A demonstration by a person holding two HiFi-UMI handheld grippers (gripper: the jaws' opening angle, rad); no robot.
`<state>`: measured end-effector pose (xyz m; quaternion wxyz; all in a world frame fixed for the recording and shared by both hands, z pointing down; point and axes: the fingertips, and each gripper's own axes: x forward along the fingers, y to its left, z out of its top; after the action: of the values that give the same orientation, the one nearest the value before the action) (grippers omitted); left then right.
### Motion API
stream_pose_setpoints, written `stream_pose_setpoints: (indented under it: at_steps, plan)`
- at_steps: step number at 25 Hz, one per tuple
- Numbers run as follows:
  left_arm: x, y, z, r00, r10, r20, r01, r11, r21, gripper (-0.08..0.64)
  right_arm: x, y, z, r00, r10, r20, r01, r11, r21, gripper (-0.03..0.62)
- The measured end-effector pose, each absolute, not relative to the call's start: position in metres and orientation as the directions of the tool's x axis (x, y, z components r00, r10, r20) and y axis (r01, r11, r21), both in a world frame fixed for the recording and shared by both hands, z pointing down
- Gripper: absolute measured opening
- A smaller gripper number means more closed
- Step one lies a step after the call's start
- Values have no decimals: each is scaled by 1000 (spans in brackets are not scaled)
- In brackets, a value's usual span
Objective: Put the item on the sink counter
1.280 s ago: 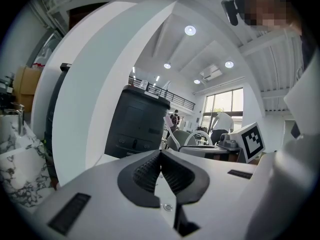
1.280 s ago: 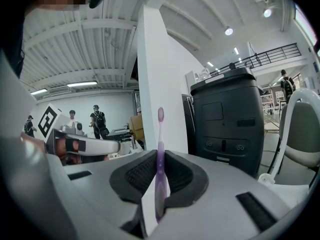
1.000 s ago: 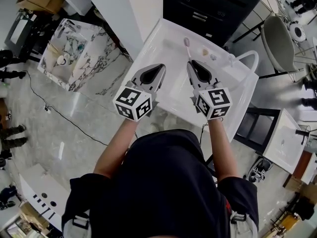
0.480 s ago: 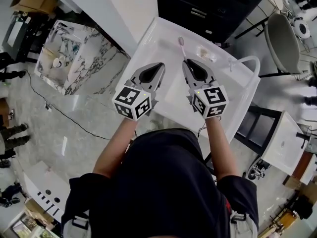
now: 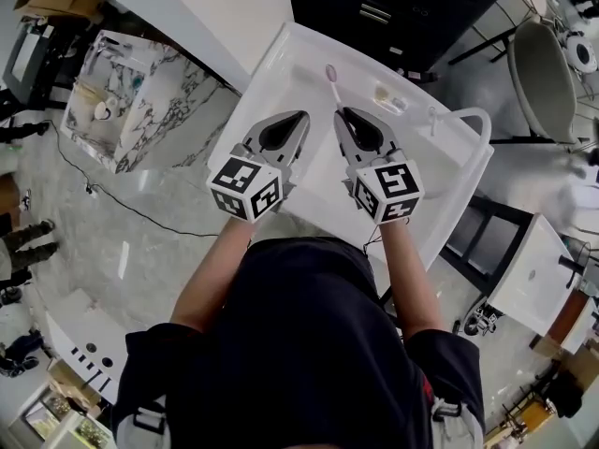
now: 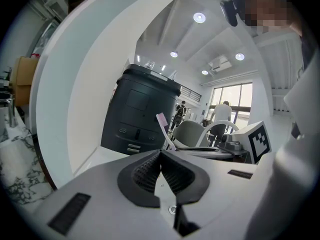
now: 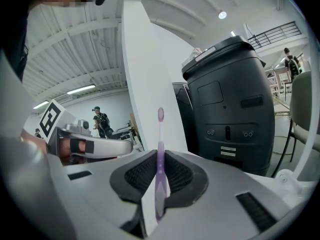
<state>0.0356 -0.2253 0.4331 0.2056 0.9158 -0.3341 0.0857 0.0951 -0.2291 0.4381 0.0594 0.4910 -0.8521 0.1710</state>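
Note:
A purple toothbrush [image 7: 160, 164] stands between the jaws of my right gripper [image 7: 159, 156], which is shut on its handle; the pink head points away from me. In the head view the toothbrush [image 5: 331, 80] sticks out past the right gripper [image 5: 344, 112] over the back part of the white sink counter [image 5: 281, 54]. My left gripper [image 5: 301, 117] hovers beside it above the basin, jaws shut with nothing between them [image 6: 161, 154]. In the left gripper view the toothbrush [image 6: 163, 128] shows up to the right.
A curved white faucet [image 5: 473, 115] rises at the counter's right end, with small items [image 5: 386, 94] near the back rim. A dark cabinet [image 5: 393, 7] stands behind the counter, a marble sink unit [image 5: 131, 92] to the left, a chair [image 5: 543, 73] on the right.
Both grippers have drifted slightly left and toward the back of the sink counter, the right one carrying the toothbrush along. The jaws' states are unchanged.

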Motion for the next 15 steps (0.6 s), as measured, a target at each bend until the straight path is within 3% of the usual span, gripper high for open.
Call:
stream_pose_setpoints:
  at_steps: [15]
  plan:
    - [33,-231,456,753,-578,315,-658,-657,367,11,96,-228,457,-513,-794,328,-858,457,-235,63]
